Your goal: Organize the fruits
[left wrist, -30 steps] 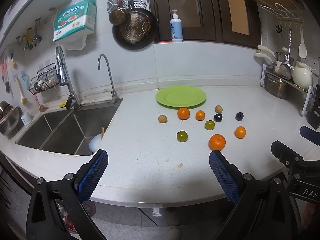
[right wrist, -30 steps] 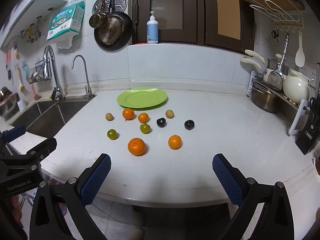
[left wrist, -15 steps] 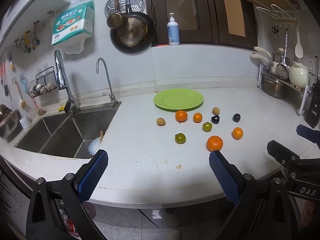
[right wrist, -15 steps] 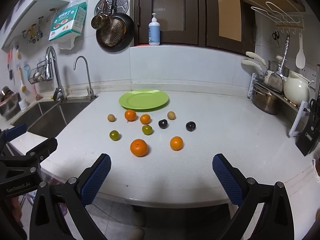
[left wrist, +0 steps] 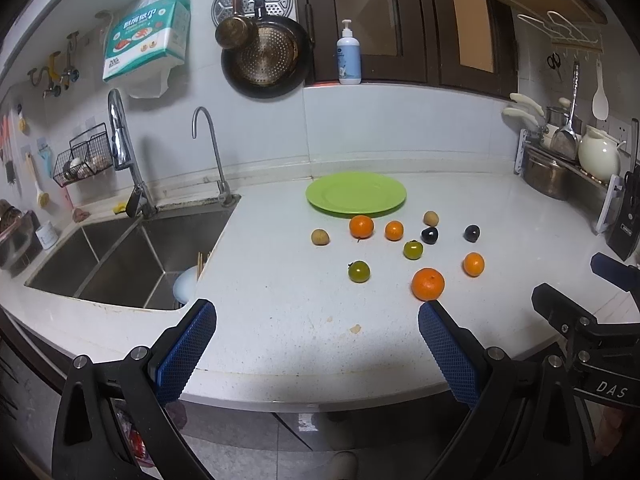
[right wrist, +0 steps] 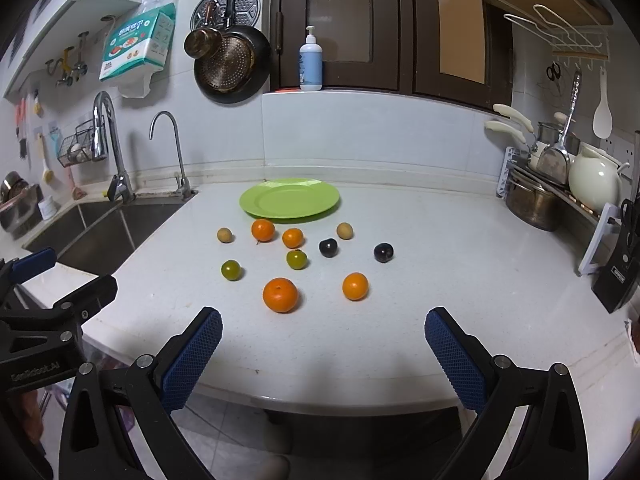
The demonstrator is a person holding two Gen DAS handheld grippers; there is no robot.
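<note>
Both grippers held wide open and empty at the counter's front edge, fruit scattered before a bare green plate.

The left gripper [left wrist: 316,326] and the right gripper [right wrist: 323,330] each have their blue pads spread far apart, gripping nothing, above the near edge of the white counter [right wrist: 440,248]. The plate [right wrist: 289,198] lies toward the back wall with nothing on it. In front of it, loose on the counter, lie four oranges, the biggest orange [right wrist: 280,294] nearest the grippers, a smaller orange [right wrist: 355,286] to its right; two green fruits [right wrist: 231,270]; two dark plums [right wrist: 383,252]; and two small brown fruits [right wrist: 225,235]. None touch. The sink [left wrist: 120,256] is to the left.
</note>
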